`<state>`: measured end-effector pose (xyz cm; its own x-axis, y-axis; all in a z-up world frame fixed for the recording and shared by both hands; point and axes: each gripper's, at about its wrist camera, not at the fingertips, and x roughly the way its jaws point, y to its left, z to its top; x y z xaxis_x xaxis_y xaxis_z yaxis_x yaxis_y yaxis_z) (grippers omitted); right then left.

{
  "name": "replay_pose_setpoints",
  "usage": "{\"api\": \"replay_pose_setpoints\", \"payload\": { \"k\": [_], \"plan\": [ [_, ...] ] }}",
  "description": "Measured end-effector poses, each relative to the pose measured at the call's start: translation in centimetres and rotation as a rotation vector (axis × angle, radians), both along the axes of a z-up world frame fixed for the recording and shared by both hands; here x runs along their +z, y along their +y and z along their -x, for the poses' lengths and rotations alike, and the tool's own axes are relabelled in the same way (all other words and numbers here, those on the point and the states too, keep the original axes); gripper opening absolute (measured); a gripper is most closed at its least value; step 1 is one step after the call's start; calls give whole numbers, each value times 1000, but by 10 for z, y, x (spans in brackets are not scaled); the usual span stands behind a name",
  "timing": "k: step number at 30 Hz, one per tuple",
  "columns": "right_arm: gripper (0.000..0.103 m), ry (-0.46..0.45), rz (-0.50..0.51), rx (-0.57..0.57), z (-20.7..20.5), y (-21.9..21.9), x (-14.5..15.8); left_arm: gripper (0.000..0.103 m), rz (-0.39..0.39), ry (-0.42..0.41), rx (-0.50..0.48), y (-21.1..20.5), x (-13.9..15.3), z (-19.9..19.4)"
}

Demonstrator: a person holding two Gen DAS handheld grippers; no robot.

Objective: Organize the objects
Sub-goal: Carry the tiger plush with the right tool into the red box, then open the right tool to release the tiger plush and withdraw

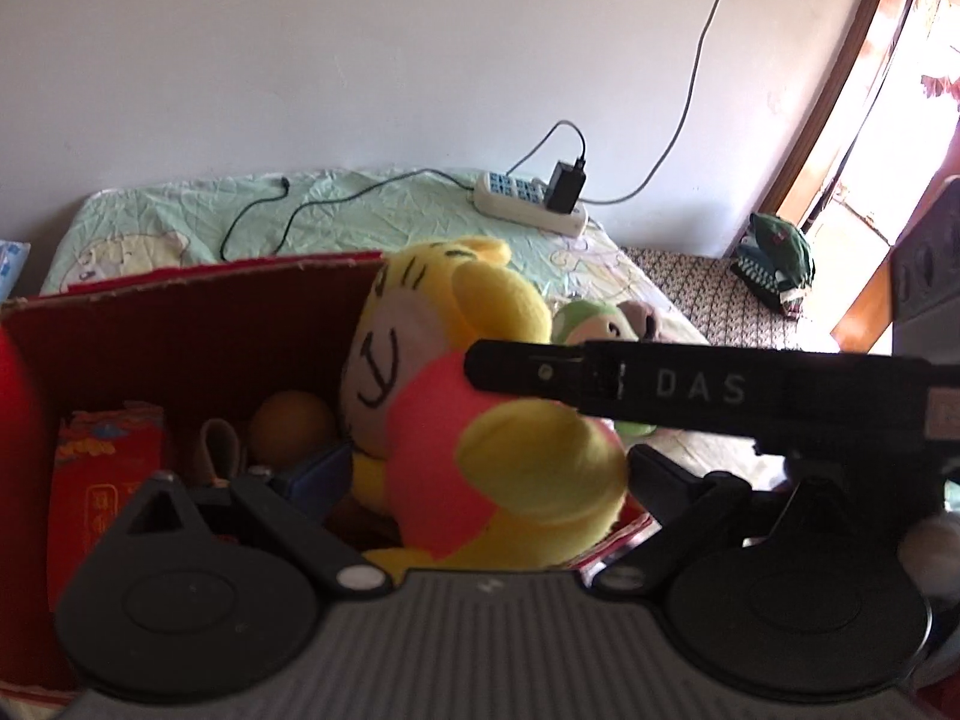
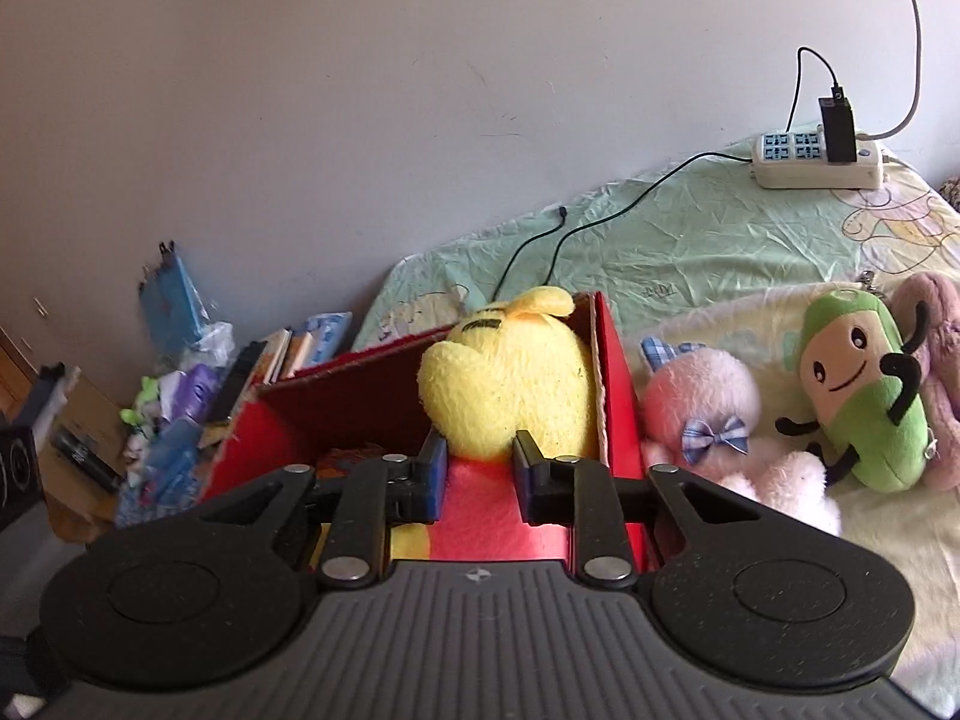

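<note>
Your right gripper [image 2: 477, 468] pinches the plush [image 2: 504, 384] over the box [image 2: 612, 372]; left gripper [image 1: 492, 480] spread. Letting go early could tip it out.

Yellow plush toy [image 2: 504, 384]: fuzzy pile cloth, w/ a smoother pink cloth body. Red box [image 2: 612, 396] around it: matt cardboard, rough torn edge shown along the top rim. Right gripper [image 2: 477, 480]: matt black plastic, w/ dull metal rivets and a ribbed grey base. Right of the box, pink plush [image 2: 708, 396] and green plush [image 2: 864, 396]: soft fleecy cloth. Bedsheet [image 2: 660, 240] behind the box: thin creased cotton-like cloth. Power strip [image 2: 816, 162]: smooth off-white plastic.
</note>
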<state>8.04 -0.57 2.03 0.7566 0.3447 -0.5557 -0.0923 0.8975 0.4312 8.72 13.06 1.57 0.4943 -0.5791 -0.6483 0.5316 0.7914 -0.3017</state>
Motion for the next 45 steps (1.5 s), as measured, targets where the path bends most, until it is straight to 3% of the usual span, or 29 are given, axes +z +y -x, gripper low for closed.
{"api": "replay_pose_setpoints", "payload": {
  "k": [9,11,17,33,45],
  "plan": [
    [26,22,-2,9,4,-8,-18,96,-62,61,-18,-16,-25,-7],
    [36,24,-15,6,8,-11,-15,96,-59,78,-13,-15,-27,-12],
    [46,4,-52,17,24,-17,-7,98,-103,43,-17,-14,-13,-4],
    [47,28,3,-59,48,-19,5,101,-307,44,83,-20,16,16],
    [48,63,-9,-53,55,-45,1,101,-457,19,237,-34,25,32]
  ]
}}
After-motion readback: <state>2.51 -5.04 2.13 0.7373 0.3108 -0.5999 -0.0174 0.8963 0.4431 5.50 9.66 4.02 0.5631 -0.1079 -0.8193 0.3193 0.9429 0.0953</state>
